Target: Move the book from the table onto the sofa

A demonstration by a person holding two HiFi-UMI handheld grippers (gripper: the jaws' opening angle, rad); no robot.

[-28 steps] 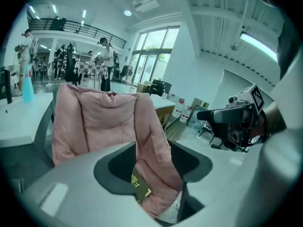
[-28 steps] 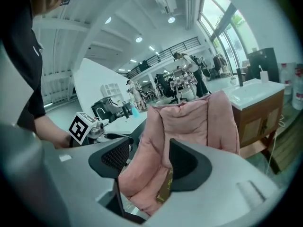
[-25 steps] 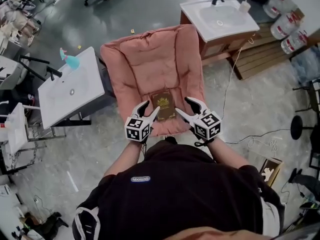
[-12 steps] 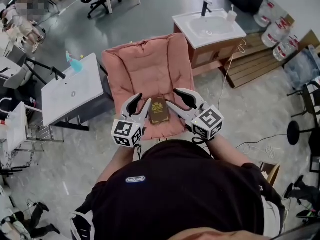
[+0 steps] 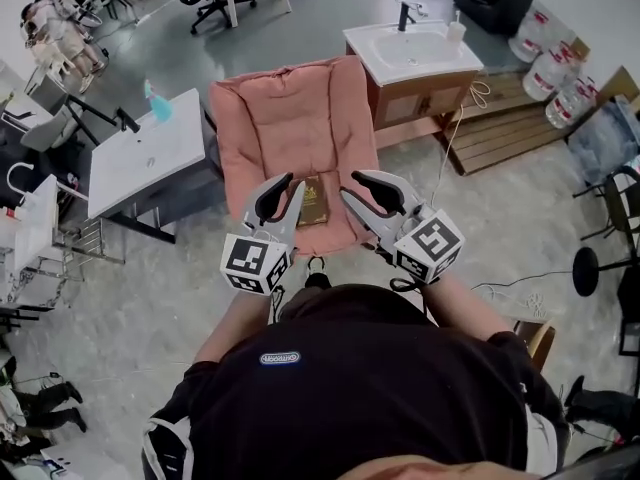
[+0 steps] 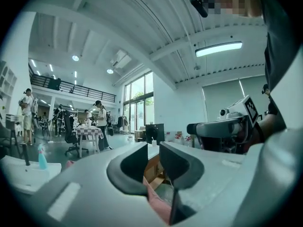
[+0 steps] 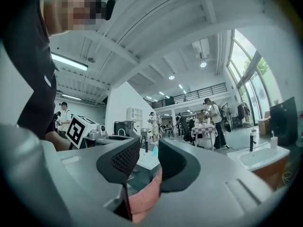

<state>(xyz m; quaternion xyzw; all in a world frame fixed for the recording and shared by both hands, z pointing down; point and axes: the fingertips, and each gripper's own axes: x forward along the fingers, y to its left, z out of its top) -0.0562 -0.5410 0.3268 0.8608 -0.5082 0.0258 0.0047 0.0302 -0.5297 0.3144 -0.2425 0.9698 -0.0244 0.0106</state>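
The left gripper (image 5: 287,196) and the right gripper (image 5: 360,188) are held out in front of the person's chest, one on each side; in each gripper view the jaws stand a narrow slit apart with nothing between them, only pink cushion showing below; the right jaws have just been closing on nothing.

Just beyond them the book (image 5: 313,201) lies flat on the seat of the pink sofa (image 5: 290,118), near its front edge, cover up, touched by neither gripper; the move itself looks done, and what is left is to come away cleanly. To do that well, lift both grippers straight off and back so that no jaw catches the cover or tugs the cushion; the book sits close to the front edge (a nudge could slide it off), so leave it be.

Further out, left of the sofa, a white sink (image 5: 140,158) has a basin with nothing in it but the drain, and a blue spray bottle (image 5: 156,101) at its far corner; right of the sofa a second sink (image 5: 415,48) on a wooden cabinet also looks bare inside, with a small bottle (image 5: 457,30) on its rim; farthest, big water jugs (image 5: 555,63) are stacked; what they contain I cannot tell.
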